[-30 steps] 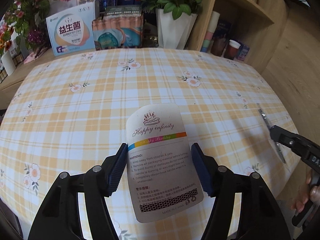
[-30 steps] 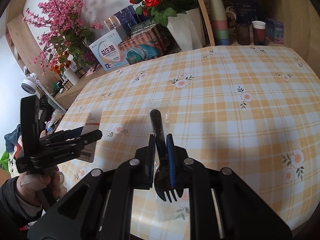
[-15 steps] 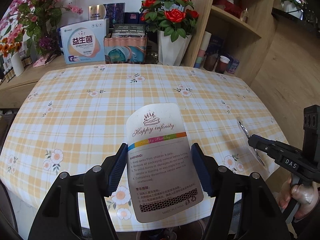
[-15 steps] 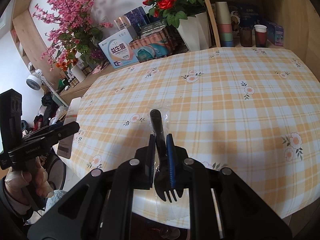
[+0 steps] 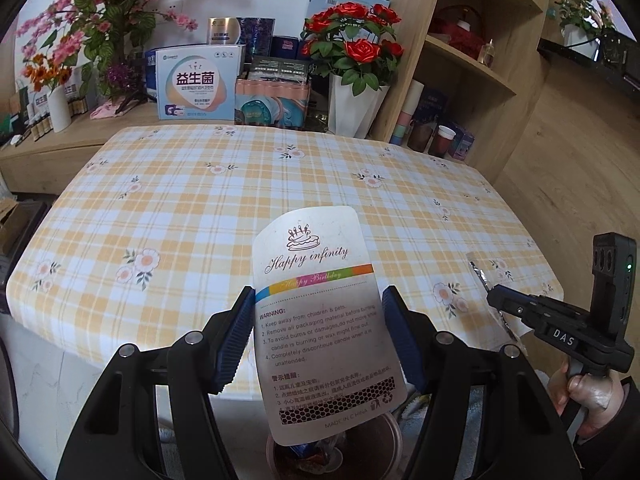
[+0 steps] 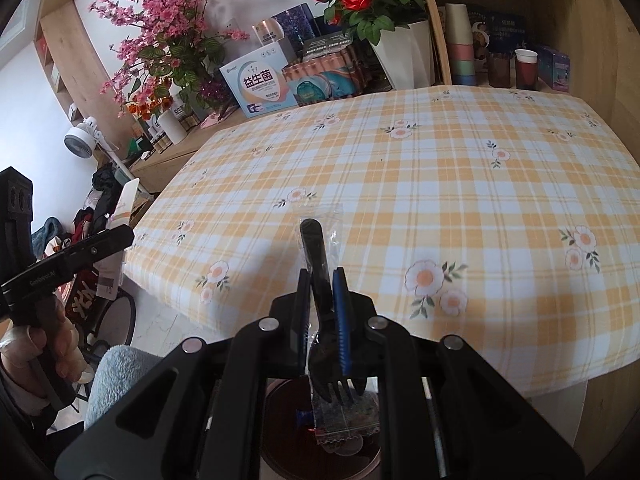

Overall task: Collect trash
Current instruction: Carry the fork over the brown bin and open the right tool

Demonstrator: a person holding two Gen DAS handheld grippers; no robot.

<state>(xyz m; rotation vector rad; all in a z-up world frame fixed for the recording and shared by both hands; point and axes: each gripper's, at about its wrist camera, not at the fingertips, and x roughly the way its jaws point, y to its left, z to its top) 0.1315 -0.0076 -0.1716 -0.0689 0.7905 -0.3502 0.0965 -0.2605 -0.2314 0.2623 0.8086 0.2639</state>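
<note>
Below both tongs, a dark bin (image 6: pixel 320 432) waits — left gripper (image 5: pixel 320 332) pinching the candle card (image 5: pixel 320 320), right gripper (image 6: pixel 322 312) clamping the wrapped fork (image 6: pixel 320 280) — apparently poised for dropping.

Soft daylight is filling both views, evenly and fairly brightly. In the right wrist view the pale wall (image 6: pixel 24 92) at the far left is washing out towards white, and the checked tablecloth (image 6: pixel 420 184) is darkening along its near edge. A grey, diffuse shadow of the pink blossoms (image 5: pixel 84 12) is lying on the wall just right of them in the left wrist view. Fisheye distortion is bowing the tablecloth's edges and bending the wooden shelf (image 5: pixel 472 52) inward, and black vignetting is rounding every corner. The printed card (image 5: pixel 320 320) near the lens is reading sharply; under the tablecloth's near edge everything is sitting dim.
</note>
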